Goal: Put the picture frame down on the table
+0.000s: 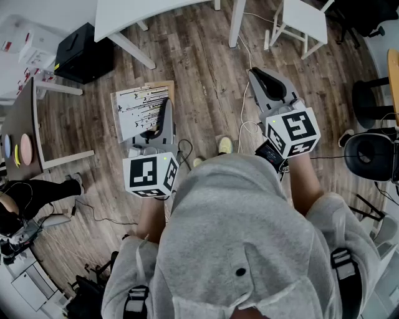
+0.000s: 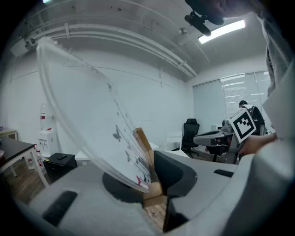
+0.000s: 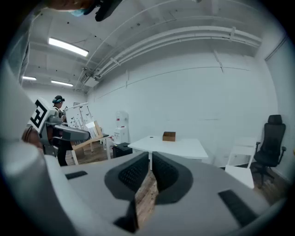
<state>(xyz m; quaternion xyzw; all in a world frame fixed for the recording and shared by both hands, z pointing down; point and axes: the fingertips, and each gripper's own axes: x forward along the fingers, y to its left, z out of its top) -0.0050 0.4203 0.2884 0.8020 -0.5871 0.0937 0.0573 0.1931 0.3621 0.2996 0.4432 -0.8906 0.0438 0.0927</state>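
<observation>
Left of centre in the head view, the left gripper [image 1: 164, 118] pinches the wooden edge of the picture frame [image 1: 141, 107], tilted above the wood floor [image 1: 206, 75]; right of centre, the right gripper [image 1: 264, 81] has its jaws pressed together on nothing; a white table [image 1: 131, 15] spans the upper edge.

1. The room is bright all over. Long ceiling lights [image 2: 226, 30] shine white in both gripper views. The one in the left gripper view glares a little.
2. In the head view the wooden floor [image 1: 199, 93] is lit evenly. The shadows on it are soft and faint.
3. All three pictures bend round at the edges. The gripper views have dark corners.
4. The picture frame [image 2: 106, 124] is very close to the lens and looks blurry. Far things look sharper.
</observation>
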